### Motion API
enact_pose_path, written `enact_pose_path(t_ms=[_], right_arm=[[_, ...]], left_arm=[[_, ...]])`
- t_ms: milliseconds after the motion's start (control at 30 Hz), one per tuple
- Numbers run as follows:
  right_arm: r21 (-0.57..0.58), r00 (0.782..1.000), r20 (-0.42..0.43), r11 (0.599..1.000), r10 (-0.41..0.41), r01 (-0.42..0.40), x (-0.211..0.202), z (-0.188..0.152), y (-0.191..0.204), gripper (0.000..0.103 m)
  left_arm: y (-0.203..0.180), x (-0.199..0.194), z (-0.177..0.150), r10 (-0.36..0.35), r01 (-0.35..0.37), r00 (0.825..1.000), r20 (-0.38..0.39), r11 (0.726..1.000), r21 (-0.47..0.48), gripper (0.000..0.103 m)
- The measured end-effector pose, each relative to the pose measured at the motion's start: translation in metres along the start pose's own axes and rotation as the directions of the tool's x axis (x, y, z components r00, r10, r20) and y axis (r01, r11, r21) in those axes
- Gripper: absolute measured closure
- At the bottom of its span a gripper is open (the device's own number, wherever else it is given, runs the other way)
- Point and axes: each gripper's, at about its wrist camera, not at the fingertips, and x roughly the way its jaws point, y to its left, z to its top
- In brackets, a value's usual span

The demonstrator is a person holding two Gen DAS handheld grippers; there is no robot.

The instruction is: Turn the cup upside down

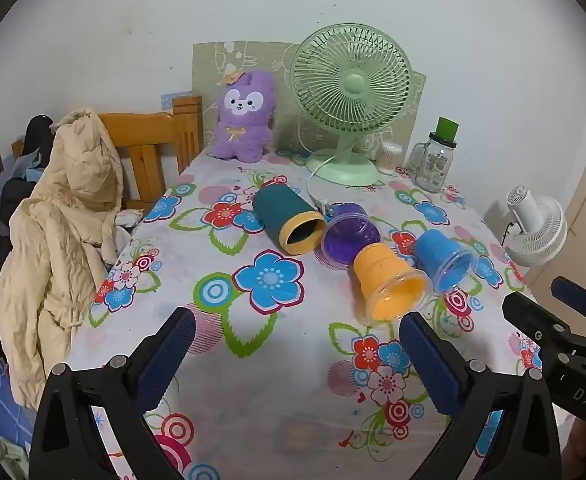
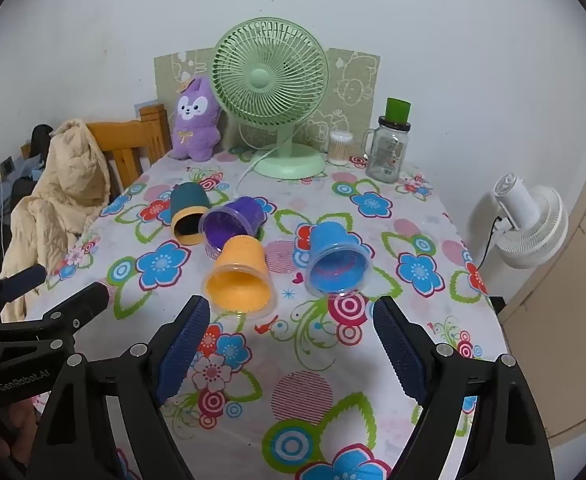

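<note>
Four cups lie on their sides on the flowered tablecloth, mouths turned toward the cameras. Straight ahead of the right gripper, just past its fingertips, sit the orange cup and the blue cup, apart from each other, the orange one ahead of the left finger and the blue one more toward the right finger. Behind the orange cup, the purple cup touches it, and the dark green cup lies just beside the purple one, further left.

Both grippers are released, with the jaws spread wide and nothing between them. The left gripper hovers over the cloth with the orange cup ahead and to its right, near its right fingertip; the blue cup lies further right, and the purple cup and dark green cup farther ahead.

At the far end of the table, well beyond both grippers, stand a green fan, a purple plush toy, a glass jar with a green lid and a small container of cotton swabs. Off to the left, a cream jacket hangs over a wooden chair; right of the table stands a white fan.
</note>
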Motion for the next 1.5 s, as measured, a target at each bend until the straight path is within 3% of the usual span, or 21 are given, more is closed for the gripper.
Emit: enact_pose_path(t_ms=[1500], right_arm=[[-0.046,1.000,-0.017,0.999,-0.019,0.018,0.004,-0.004,0.002,0.016]], left_arm=[[0.000,0.000,-0.005,-0.015,0.015,1.000,-0.024,1.000,-0.015,0.000]])
